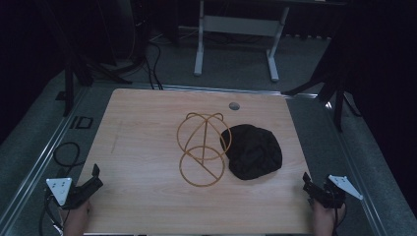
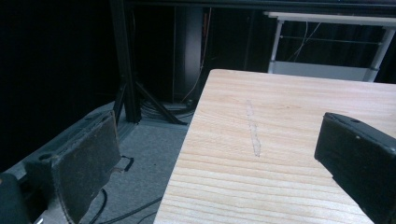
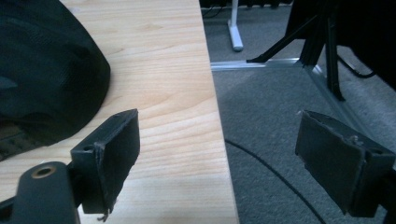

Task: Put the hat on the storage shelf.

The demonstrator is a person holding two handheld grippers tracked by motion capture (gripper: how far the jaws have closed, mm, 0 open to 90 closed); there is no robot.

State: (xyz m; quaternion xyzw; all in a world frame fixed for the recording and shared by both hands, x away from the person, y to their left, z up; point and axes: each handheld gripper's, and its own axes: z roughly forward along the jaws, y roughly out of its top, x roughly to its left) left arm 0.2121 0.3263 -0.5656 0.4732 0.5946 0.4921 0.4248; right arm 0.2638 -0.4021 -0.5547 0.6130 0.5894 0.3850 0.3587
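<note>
Both hand-held grippers, left [image 1: 94, 178] and right [image 1: 308, 184], wait wide open and empty at the surface [image 1: 147, 147] edge, ready to reach the black cloth [image 1: 255, 151].

Wire frame [image 1: 202, 149], black cap [image 1: 254, 151] block centre; edges (both) free.

Surface [image 1: 142, 147]: light wood grain, with a small round grey grommet [image 1: 234, 105] near the far edge and a faint pale streak [image 2: 252, 130] along the left side. White-framed table legs [image 1: 199, 44] on grey carpet beyond. Black cables [image 1: 155, 69] on floor. Dark tripod stands [image 1: 339, 93] to both sides.
</note>
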